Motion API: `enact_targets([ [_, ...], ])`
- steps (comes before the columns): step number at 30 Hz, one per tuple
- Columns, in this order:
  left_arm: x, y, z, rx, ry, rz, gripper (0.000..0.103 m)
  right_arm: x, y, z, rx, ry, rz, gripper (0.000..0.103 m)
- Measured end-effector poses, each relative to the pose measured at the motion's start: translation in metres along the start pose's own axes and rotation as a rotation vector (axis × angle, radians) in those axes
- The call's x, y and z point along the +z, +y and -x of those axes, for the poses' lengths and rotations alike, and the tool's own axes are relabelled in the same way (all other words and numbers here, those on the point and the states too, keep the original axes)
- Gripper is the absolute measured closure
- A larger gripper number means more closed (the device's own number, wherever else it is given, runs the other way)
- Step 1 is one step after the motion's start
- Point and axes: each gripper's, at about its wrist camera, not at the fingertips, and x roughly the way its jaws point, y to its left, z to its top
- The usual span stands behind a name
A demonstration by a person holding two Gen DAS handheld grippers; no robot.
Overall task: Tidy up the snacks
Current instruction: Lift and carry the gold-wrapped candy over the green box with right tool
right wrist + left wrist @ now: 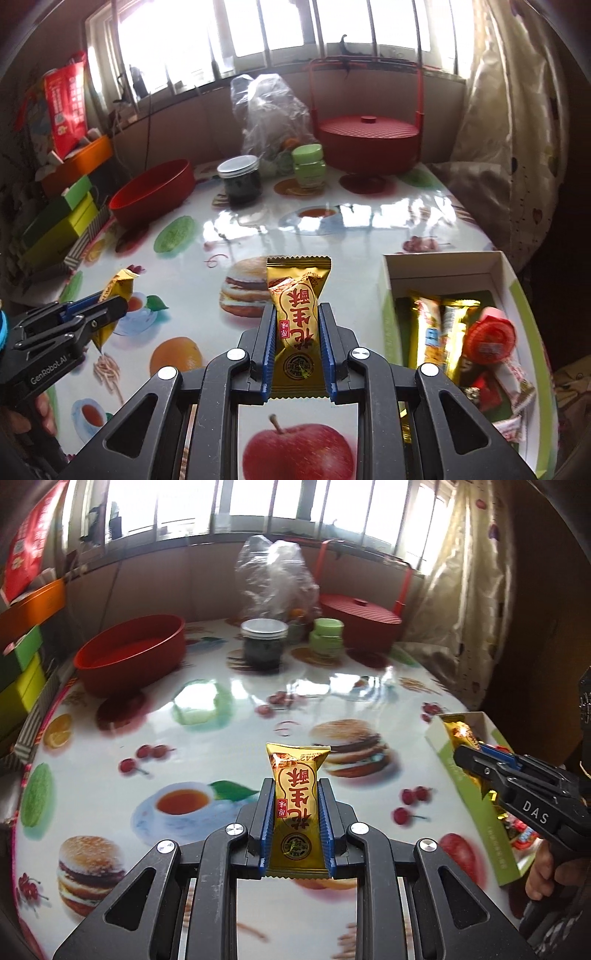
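Each tool is clamped on a gold peanut-candy packet: the left tool [296,812] holds one packet [295,797] and the right tool [297,339] another packet [295,321], long axes running up the frame. The open snack box [517,280] lies at right, beside the right tool, so that hand is nearer. Below is a glossy fruit-print desk [207,709]; the red bowl [133,653] sits upper left under bright windows.
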Motion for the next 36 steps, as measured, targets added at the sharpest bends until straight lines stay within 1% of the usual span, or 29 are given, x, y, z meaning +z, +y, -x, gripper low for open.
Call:
enact_targets([
  [8,0.006,-0.032,0.000,-0.046,-0.004,-0.044,0.080,-0.005,-0.022,0.019,-0.039,-0.019,-0.030,0.083],
  [12,0.009,-0.048,-0.002,-0.081,-0.004,-0.061,0.080,-0.009,-0.033,0.028,-0.057,-0.024,-0.045,0.083],
  [15,0.011,-0.059,-0.005,-0.116,0.002,-0.070,0.080,-0.012,-0.042,0.035,-0.075,-0.025,-0.058,0.083],
  [21,0.014,-0.085,-0.009,-0.164,0.011,-0.102,0.080,-0.021,-0.063,0.050,-0.107,-0.027,-0.090,0.083],
  [30,0.018,-0.118,-0.019,-0.228,0.039,-0.136,0.080,-0.035,-0.093,0.065,-0.164,-0.018,-0.135,0.082],
  [36,0.021,-0.136,-0.026,-0.257,0.055,-0.155,0.080,-0.043,-0.108,0.073,-0.182,-0.016,-0.161,0.083],
])
